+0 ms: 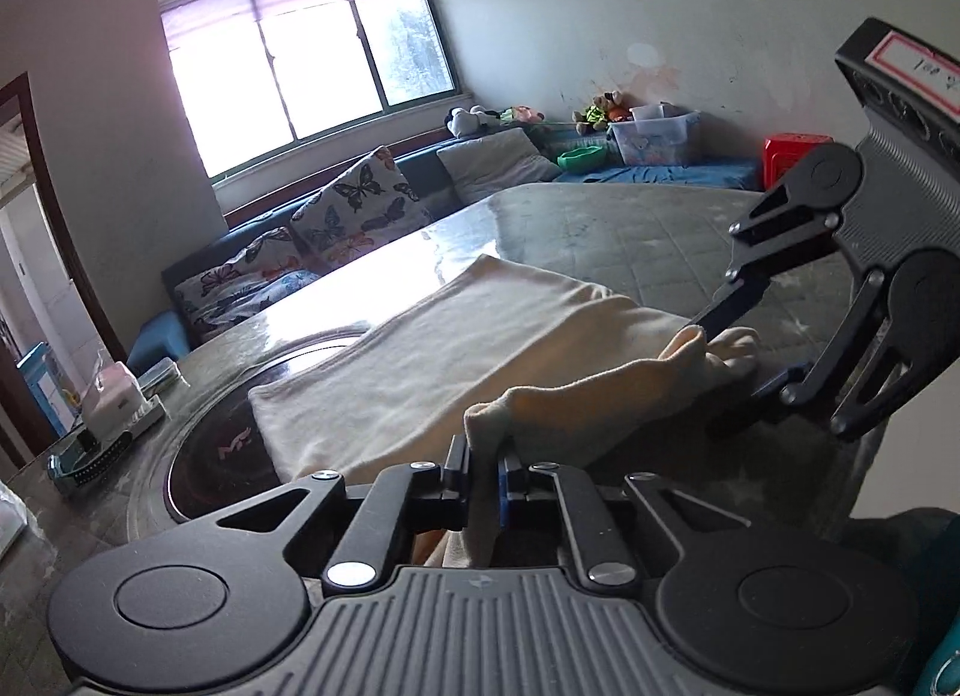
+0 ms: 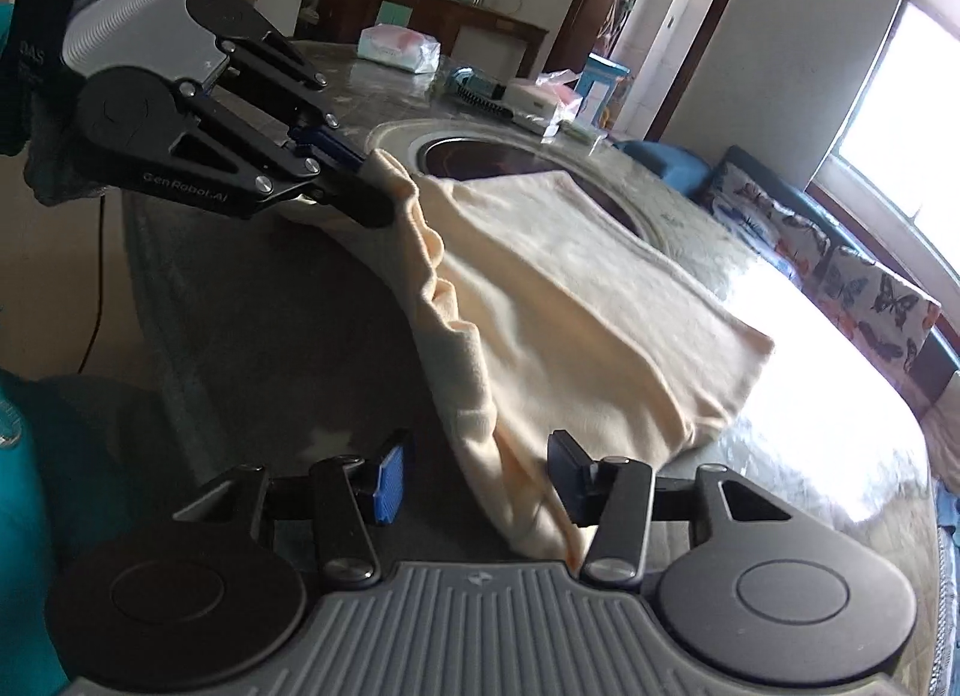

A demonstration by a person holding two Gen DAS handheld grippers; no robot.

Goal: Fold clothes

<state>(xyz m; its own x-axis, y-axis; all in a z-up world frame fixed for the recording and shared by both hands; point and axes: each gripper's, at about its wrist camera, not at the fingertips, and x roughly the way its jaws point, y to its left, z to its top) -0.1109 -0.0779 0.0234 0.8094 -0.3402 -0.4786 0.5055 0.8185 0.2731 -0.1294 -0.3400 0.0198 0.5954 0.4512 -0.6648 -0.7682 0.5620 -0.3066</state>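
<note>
A cream garment (image 1: pixel 456 348) lies partly folded on the grey table (image 1: pixel 600 228), with its near edge lifted and bunched. My left gripper (image 1: pixel 483 459) is shut on one corner of that edge; the right wrist view shows it at the upper left (image 2: pixel 375 186), holding the cloth (image 2: pixel 570 288) off the table. My right gripper (image 2: pixel 480 477) is open, and the other end of the bunched edge hangs between its spread fingers. In the left wrist view the right gripper (image 1: pixel 741 351) straddles that cloth end at the right.
A round black cooktop (image 1: pixel 210 444) is set into the table, partly under the garment. A tissue pack (image 2: pixel 399 45), a white box (image 2: pixel 537 99) and small items sit at the table's far side. A sofa with butterfly cushions (image 1: pixel 354 204) stands beyond. A teal sleeve (image 2: pixel 24 516) is at the left.
</note>
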